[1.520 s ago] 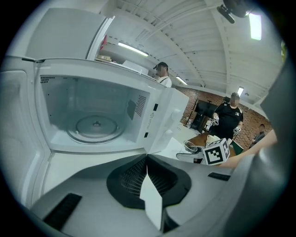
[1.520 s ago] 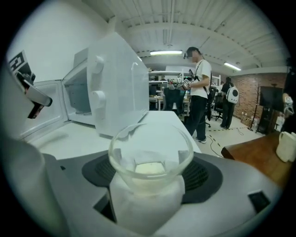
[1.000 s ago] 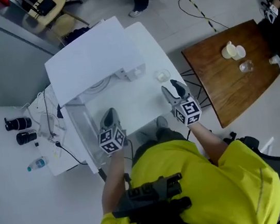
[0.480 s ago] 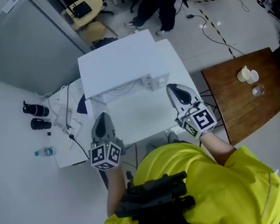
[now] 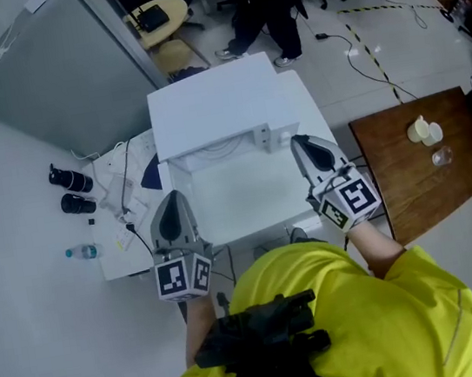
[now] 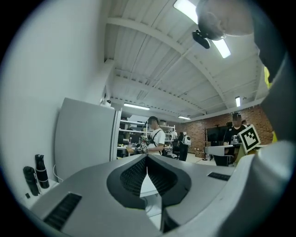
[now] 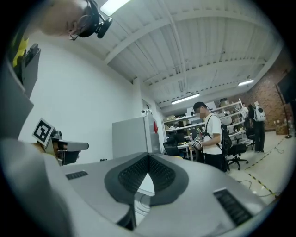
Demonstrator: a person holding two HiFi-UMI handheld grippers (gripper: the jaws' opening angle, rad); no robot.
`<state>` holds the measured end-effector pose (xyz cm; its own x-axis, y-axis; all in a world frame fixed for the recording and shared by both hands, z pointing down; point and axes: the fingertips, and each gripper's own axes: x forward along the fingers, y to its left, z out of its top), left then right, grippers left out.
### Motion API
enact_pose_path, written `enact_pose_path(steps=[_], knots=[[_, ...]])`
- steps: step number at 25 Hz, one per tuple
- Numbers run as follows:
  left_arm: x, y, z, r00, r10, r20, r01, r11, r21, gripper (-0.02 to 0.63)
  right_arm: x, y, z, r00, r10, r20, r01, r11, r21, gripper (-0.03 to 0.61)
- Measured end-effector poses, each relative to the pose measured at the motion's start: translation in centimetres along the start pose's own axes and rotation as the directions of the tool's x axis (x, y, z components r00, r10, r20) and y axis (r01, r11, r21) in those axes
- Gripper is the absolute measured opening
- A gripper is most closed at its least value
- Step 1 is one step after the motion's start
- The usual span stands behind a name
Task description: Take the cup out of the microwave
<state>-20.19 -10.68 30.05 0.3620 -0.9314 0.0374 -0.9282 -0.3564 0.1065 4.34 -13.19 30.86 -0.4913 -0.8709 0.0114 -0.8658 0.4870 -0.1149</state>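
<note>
- Our left claw [image 5: 170, 204] and right claw [image 5: 302, 145] are both clenched, holding nothing.
- We cannot see the cup; the white microwave [image 5: 214, 103] sits above them, mid-frame.
- We should find the cup first, then open one claw wide and go slowly.

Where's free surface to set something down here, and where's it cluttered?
Free: the white tabletop in front of the microwave, and the wooden table on its side nearest that tabletop. Crowded: the wooden table's far right end, with cups and a glass; the low white shelf left of the tabletop, strewn with cables.
</note>
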Motion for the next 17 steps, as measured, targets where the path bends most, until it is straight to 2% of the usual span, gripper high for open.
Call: enact_pose_path(steps=[3,4,6,8,9,11,12,13,17], knots=[[-0.1,0.3,0.5,0.999,-0.027,0.027,0.028,0.999,-0.037,0.003,0.0,1.2,-0.2,1.0,0.013,-0.013,-0.014,0.999,-0.032,0.003],[-0.1,0.3,0.4,0.999,-0.037,0.025,0.038,0.998,-0.048,0.022,0.1,1.5,-0.5,1.0,0.019,-0.021,-0.02,0.999,-0.026,0.003],[-0.1,0.1,0.3,0.998,-0.059,0.025,0.06,0.997,-0.052,0.199,0.2,2.2,-0.7,0.999,0.028,-0.031,-0.028,0.999,-0.015,0.003],[-0.2,-0.1,0.4,0.997,-0.069,0.042,0.071,0.996,-0.044,0.207,0.3,2.9,-0.7,0.999,0.033,-0.031,-0.034,0.999,-0.015,0.003],[-0.2,-0.3,0.4,0.996,-0.074,0.049,0.076,0.996,-0.04,0.231,0.3,3.2,-0.8,0.999,0.034,-0.03,-0.034,0.999,-0.016,0.003],[-0.1,-0.5,0.2,0.994,-0.095,0.06,0.098,0.994,-0.05,0.392,0.2,3.6,-1.2,0.999,0.033,-0.035,-0.034,0.999,-0.014,0.003],[0.0,-0.8,0.1,0.991,-0.114,0.068,0.118,0.991,-0.057,0.441,0.1,3.7,-1.6,0.998,0.034,-0.044,-0.034,0.999,-0.013,0.003],[0.0,-1.1,0.0,0.988,-0.136,0.073,0.141,0.988,-0.059,0.525,0.1,3.8,-2.0,0.998,0.034,-0.054,-0.035,0.999,-0.018,0.003],[0.5,-2.1,-1.0,0.978,-0.205,0.046,0.207,0.977,-0.052,0.577,0.3,4.3,-3.1,0.997,0.034,-0.074,-0.038,0.998,-0.052,0.003]])
